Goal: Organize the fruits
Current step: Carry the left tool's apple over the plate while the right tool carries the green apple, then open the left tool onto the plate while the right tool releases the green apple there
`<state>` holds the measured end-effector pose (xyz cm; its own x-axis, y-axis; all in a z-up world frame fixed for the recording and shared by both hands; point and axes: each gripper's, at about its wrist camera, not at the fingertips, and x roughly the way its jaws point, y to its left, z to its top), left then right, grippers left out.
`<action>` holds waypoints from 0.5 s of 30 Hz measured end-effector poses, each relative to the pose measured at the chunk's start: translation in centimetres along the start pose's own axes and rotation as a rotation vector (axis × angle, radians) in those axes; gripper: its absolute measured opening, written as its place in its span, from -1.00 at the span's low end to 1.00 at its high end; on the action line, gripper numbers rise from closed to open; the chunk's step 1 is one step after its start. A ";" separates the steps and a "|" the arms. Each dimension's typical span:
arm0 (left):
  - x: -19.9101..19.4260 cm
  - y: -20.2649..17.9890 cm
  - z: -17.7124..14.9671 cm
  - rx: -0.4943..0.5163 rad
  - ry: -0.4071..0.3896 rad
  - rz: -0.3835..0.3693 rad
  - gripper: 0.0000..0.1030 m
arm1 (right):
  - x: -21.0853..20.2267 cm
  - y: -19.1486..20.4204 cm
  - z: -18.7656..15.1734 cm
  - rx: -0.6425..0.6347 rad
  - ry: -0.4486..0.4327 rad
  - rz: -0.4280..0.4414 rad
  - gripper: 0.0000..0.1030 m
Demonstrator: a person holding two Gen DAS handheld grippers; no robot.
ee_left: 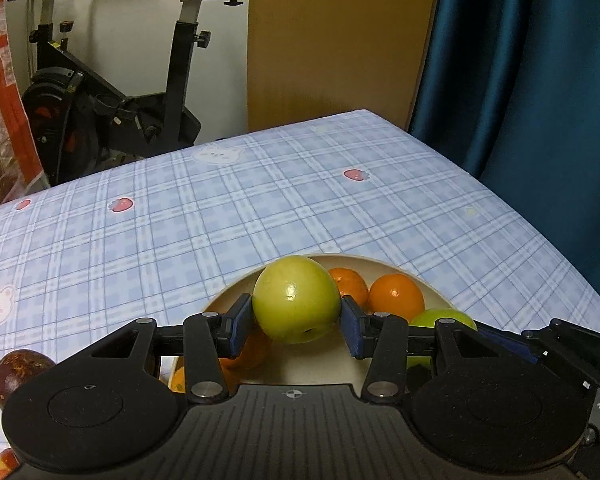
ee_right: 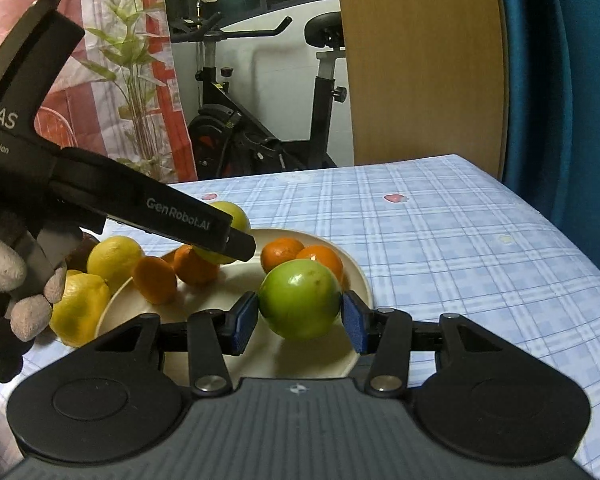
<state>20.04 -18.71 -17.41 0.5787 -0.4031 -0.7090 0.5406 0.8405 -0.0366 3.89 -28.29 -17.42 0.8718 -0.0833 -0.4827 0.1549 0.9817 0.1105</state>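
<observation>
My left gripper (ee_left: pixel 296 322) is shut on a yellow-green round fruit (ee_left: pixel 296 298), held above the cream plate (ee_left: pixel 404 270). In the right wrist view that fruit (ee_right: pixel 236 214) shows behind the left gripper's black finger (ee_right: pixel 220 236), over the plate's far left side. My right gripper (ee_right: pixel 300 322) is shut on a green round fruit (ee_right: pixel 300 300) over the plate (ee_right: pixel 356 276), near its right rim. Several oranges (ee_right: pixel 156 280) lie on the plate. Two yellow lemons (ee_right: pixel 114 258) rest on the cloth left of the plate.
A dark brown-red fruit (ee_left: pixel 18 372) lies on the blue checked tablecloth (ee_left: pixel 260 208) left of the plate, and a reddish one (ee_left: pixel 0 466) nearer me. A gloved hand (ee_right: pixel 4 276) holds the left gripper. Behind the table stand an exercise bike (ee_left: pixel 112 112), a wooden panel and a blue curtain (ee_left: pixel 520 80).
</observation>
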 end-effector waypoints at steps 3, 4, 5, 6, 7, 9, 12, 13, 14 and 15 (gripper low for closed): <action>0.0 -0.1 0.0 0.010 0.001 0.000 -0.04 | 0.1 0.3 -0.2 -0.019 0.000 -0.013 -0.06; 0.1 -0.1 0.0 0.018 -0.002 0.007 -0.04 | 0.1 0.3 -0.2 -0.022 -0.001 -0.018 -0.06; 0.2 -0.2 0.0 0.024 -0.001 0.009 -0.04 | 0.1 0.2 -0.2 -0.023 -0.001 -0.020 -0.06; 0.3 -0.3 -0.1 0.034 -0.005 0.010 -0.04 | 0.1 0.2 -0.3 -0.022 -0.001 -0.020 -0.06; 0.3 -0.5 -0.1 0.045 -0.006 0.013 -0.04 | 0.2 0.2 -0.4 -0.021 0.001 -0.020 -0.06; 0.5 -0.7 0.0 0.061 -0.006 0.016 -0.04 | 0.3 0.1 -0.5 -0.023 0.003 -0.022 -0.06; 0.5 -0.9 0.0 0.062 -0.005 0.023 -0.04 | 0.3 0.3 -0.5 -0.032 0.004 -0.026 -0.06; 0.6 -0.8 0.0 0.060 -0.003 0.025 -0.04 | 0.3 0.3 -0.5 -0.033 0.004 -0.026 -0.05; 0.6 -0.7 0.0 0.057 -0.005 0.029 -0.01 | 0.3 0.3 -0.5 -0.034 0.003 -0.027 -0.05; 0.6 -0.6 0.0 0.053 -0.003 0.017 -0.02 | 0.4 0.4 -0.5 -0.035 0.004 -0.027 -0.05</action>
<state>20.03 -19.48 -17.80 0.5899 -0.3897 -0.7072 0.5621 0.8270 0.0132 4.08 -27.88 -17.97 0.8657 -0.1095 -0.4884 0.1620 0.9845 0.0665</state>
